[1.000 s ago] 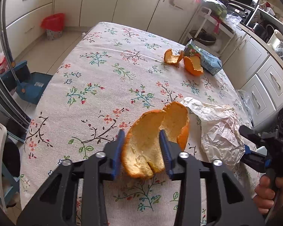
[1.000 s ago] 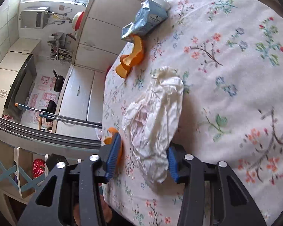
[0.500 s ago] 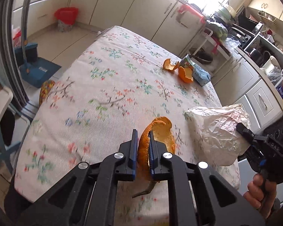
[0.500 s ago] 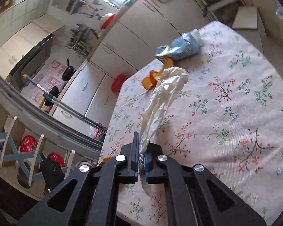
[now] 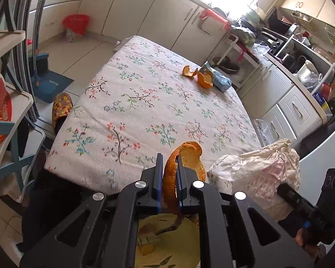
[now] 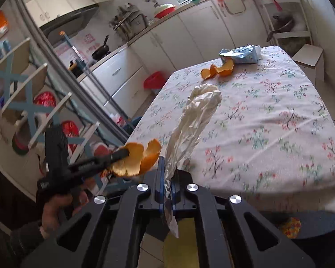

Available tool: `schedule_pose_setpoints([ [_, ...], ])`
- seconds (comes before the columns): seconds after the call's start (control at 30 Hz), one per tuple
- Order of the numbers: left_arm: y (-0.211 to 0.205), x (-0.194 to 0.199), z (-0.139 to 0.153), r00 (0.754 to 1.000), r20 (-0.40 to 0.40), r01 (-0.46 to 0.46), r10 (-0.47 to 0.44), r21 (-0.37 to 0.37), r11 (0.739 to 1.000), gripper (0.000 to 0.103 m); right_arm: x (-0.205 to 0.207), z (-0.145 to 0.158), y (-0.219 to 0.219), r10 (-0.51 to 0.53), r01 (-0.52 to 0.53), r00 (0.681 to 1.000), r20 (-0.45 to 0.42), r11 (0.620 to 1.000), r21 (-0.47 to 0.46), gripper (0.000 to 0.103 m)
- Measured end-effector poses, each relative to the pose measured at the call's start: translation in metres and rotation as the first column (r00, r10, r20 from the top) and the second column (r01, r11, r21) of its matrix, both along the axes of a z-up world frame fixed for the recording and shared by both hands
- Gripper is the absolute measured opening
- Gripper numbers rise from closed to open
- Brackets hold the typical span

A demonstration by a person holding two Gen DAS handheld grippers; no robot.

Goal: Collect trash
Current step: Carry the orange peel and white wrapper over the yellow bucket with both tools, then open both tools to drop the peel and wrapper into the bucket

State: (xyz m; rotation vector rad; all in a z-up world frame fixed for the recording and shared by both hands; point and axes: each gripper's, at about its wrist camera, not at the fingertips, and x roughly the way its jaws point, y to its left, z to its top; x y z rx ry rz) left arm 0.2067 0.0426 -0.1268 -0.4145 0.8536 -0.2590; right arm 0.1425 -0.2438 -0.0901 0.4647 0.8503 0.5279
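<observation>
Left-wrist view: we now see the left gripper (image 5: pixel 169 174) clamped tight on the orange peel (image 5: pixel 186 163), which lay flat on the table (image 5: pixel 145 102) between wide jaws a second ago. Both pieces are now lifted clear of the cloth, over a yellow container (image 5: pixel 167 245) (probably the bin). Right-wrist view: the right gripper (image 6: pixel 167 179) pinches the crumpled paper (image 6: pixel 194 122), long axis pointing away toward the far peel (image 6: pixel 216 70) and blue carton (image 6: pixel 241 54), which remain uncollected.
</observation>
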Motion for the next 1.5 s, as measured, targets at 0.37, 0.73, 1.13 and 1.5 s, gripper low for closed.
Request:
schedule_pose_setpoints([
  [0.37, -0.004, -0.059, -0.004, 0.998, -0.011, 0.061, -0.061, 0.024, 0.998, 0.009, -0.065, -0.002, 0.023, 0.136, -0.137, 0.991, -0.009, 0.987, -0.087, 0.006],
  [0.73, -0.021, -0.096, -0.026, 0.989, -0.088, 0.131, -0.122, 0.11, 0.985, 0.009, -0.102, -0.026, 0.027, 0.166, -0.191, 0.975, -0.149, 0.966, -0.172, 0.006],
  [1.13, -0.077, -0.106, -0.07, 0.925, -0.275, 0.329, -0.261, 0.239, 0.913, 0.028, -0.082, -0.086, 0.057, 0.163, -0.293, 0.894, -0.418, 0.917, -0.269, 0.027],
  [1.5, -0.063, -0.112, -0.037, 0.975, -0.142, 0.204, -0.171, 0.262, 0.943, 0.08, -0.074, -0.076, 0.035, 0.026, -0.111, 0.939, -0.343, 0.967, -0.23, 0.057],
])
